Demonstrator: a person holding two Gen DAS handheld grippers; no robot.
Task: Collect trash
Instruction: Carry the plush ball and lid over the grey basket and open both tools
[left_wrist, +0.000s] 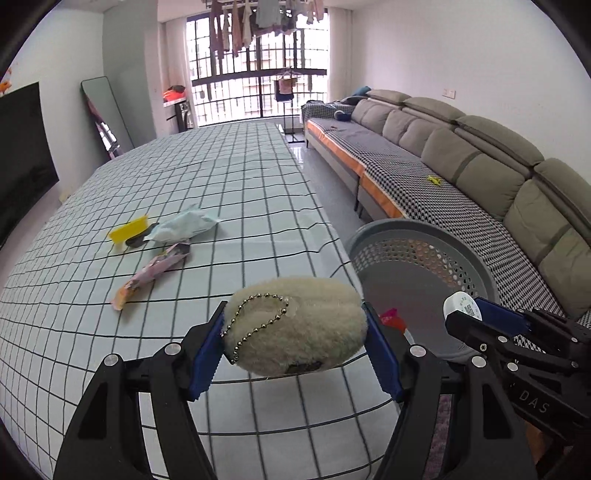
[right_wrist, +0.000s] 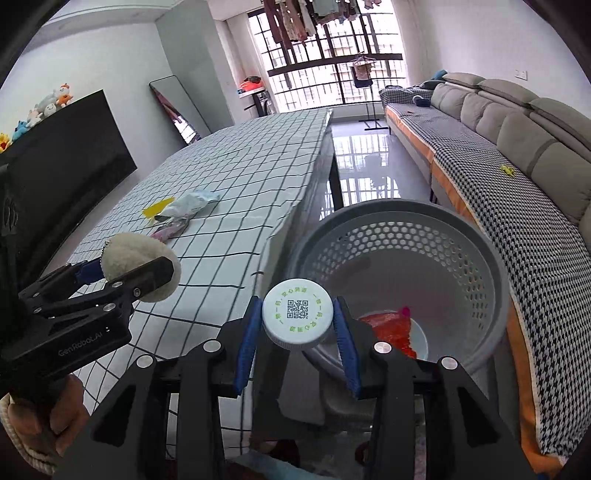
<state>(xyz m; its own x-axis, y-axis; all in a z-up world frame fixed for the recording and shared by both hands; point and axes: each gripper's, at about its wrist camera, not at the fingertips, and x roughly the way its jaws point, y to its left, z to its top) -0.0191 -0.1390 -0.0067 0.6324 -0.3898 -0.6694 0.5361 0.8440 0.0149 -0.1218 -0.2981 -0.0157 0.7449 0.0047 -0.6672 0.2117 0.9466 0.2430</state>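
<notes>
- On the tabletop (left_wrist: 240, 177), draped in a pale cloth gridded with dark lines, a cluster of litter lies well beyond the grippers: a stiff yellow plastic piece (left_wrist: 127, 229); just beside it a crumpled pale-blue wrapper (left_wrist: 184, 223); a long, flat pink wrapper (left_wrist: 155, 271) running diagonally towards the camera
- The left gripper (left_wrist: 295, 332) has its blue-padded fingers (left_wrist: 207, 354) pinching a fuzzy cream pouch (left_wrist: 297, 326); the pouch is oval and woolly, its long axis level from pad to pad; a metal bead chain (left_wrist: 258, 317) loops over its top
- The right gripper (right_wrist: 297, 325) pinches a round white bottle cap (right_wrist: 297, 314), ribbed at the rim, its flat printed face turned to the camera
- A grey round plastic basket (right_wrist: 491, 280) with perforated walls stands off the tabletop's edge, beside the sofa (left_wrist: 480, 155); red crinkled trash (right_wrist: 388, 328) lies on its bottom
</notes>
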